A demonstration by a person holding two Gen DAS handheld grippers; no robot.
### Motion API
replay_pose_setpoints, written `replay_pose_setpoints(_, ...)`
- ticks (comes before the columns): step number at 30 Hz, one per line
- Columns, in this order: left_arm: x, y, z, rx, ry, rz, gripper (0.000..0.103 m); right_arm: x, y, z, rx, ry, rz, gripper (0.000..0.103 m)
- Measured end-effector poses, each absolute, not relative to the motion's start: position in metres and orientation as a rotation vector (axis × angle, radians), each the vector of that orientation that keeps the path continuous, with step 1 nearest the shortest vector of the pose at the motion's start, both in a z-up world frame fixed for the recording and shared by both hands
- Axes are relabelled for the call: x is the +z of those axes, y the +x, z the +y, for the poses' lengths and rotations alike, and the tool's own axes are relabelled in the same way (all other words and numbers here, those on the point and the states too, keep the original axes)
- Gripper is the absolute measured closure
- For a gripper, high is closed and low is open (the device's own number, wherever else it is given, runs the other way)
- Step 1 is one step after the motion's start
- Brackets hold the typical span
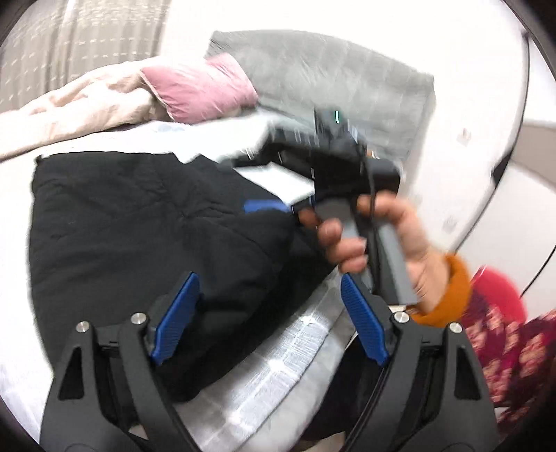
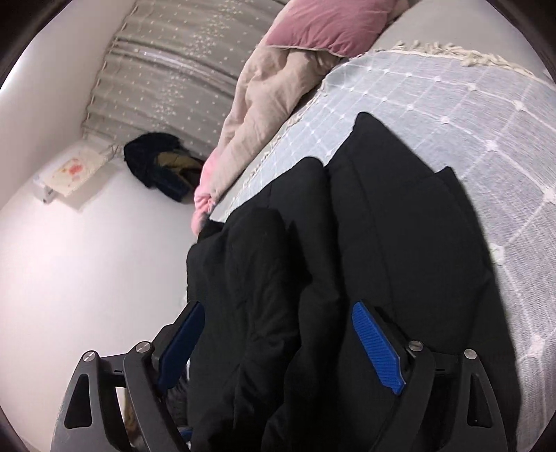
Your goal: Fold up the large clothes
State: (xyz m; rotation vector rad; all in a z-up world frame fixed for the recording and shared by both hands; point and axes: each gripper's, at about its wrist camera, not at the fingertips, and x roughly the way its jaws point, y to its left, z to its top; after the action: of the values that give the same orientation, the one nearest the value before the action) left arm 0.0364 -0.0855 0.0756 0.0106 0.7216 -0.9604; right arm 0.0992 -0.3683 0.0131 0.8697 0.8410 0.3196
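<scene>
**Jacket position relative to both grippers**

My left gripper [image 1: 267, 313] stands with its jaws wide apart; its blue pads [image 1: 177, 316] press on nothing. The near edge of the black jacket [image 1: 146, 222] lies under and between the jaws, with bare bedspread [image 1: 278, 351] showing toward the right-hand pad. From here the jacket spreads forward and to the left.

My right gripper [image 2: 278, 344] is also spread open. A thick ridge of the same jacket [image 2: 365, 222] fills the gap between its pads, but I cannot see either pad squeezing the cloth. In the right wrist view the jacket's long axis runs away from the jaws, up the bed toward the pink pillow [image 2: 330, 24] and the beige quilt [image 2: 264, 114].

In the left wrist view, my right hand [image 1: 375, 243] holds its gripper over the jacket's far right part.

Judgement: the right gripper sits deeper over the cloth and is nearer a usable hold; the left needs to advance forward-left onto the edge.
</scene>
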Motion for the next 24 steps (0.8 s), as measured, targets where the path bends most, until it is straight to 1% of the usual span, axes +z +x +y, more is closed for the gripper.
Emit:
replay_pose_setpoints(4, 0.08, 0.047, -0.045, -0.793, -0.034, 0.688, 0.02, 0.007, 0.113, -0.348, 0.251, 0.74, 0.939, 0.014)
replay_pose_setpoints(6, 0.072, 0.064, -0.034, -0.732, -0.055, 0.722, 0.02, 0.008, 0.12, -0.333, 0.229, 0.665, 0.976, 0.014)
replay_pose_setpoints(7, 0.069, 0.073, -0.026, -0.703, -0.074, 0.743, 0.02, 0.009, 0.124, -0.325, 0.252, 0.652, 0.985, 0.016)
replay_pose_setpoints(8, 0.064, 0.081, -0.022, -0.677, -0.09, 0.754, 0.02, 0.009, 0.126, -0.321, 0.268, 0.647, 0.988, 0.02)
replay_pose_setpoints(9, 0.061, 0.089, -0.015, -0.644, -0.107, 0.763, 0.02, 0.01, 0.131, -0.313, 0.295, 0.63, 0.993, 0.044)
replay_pose_setpoints(10, 0.058, 0.093, -0.012, -0.626, -0.118, 0.767, 0.024, 0.01, 0.135, -0.307, 0.335, 0.612, 1.001, 0.06)
replay_pose_setpoints(11, 0.057, 0.1, -0.008, -0.605, -0.129, 0.77, 0.029, 0.012, 0.137, -0.302, 0.332, 0.589, 1.002, 0.07)
replay_pose_setpoints(12, 0.057, 0.106, -0.003, -0.578, -0.146, 0.776, 0.031, 0.016, 0.14, -0.295, 0.311, 0.541, 0.997, 0.076)
replay_pose_setpoints(14, 0.058, 0.113, -0.001, -0.563, -0.188, 0.787, 0.044, 0.039, 0.134, -0.287, 0.308, 0.48, 0.911, 0.081)
replay_pose_setpoints(15, 0.061, 0.115, 0.001, -0.567, -0.215, 0.789, 0.046, 0.052, 0.129, -0.289, 0.322, 0.482, 0.856, 0.083)
replay_pose_setpoints(16, 0.065, 0.118, 0.001, -0.575, -0.242, 0.78, 0.046, 0.063, 0.122, -0.292, 0.334, 0.49, 0.808, 0.084)
replay_pose_setpoints(18, 0.075, 0.121, -0.006, -0.585, -0.256, 0.755, 0.046, 0.089, 0.109, -0.308, 0.328, 0.497, 0.7, 0.091)
replay_pose_setpoints(21, 0.084, 0.125, -0.032, -0.632, -0.225, 0.737, 0.046, 0.105, 0.092, -0.341, 0.305, 0.532, 0.623, 0.092)
replay_pose_setpoints(24, 0.075, 0.128, -0.071, -0.678, -0.132, 0.757, 0.046, 0.098, 0.079, -0.383, 0.21, 0.552, 0.62, 0.093)
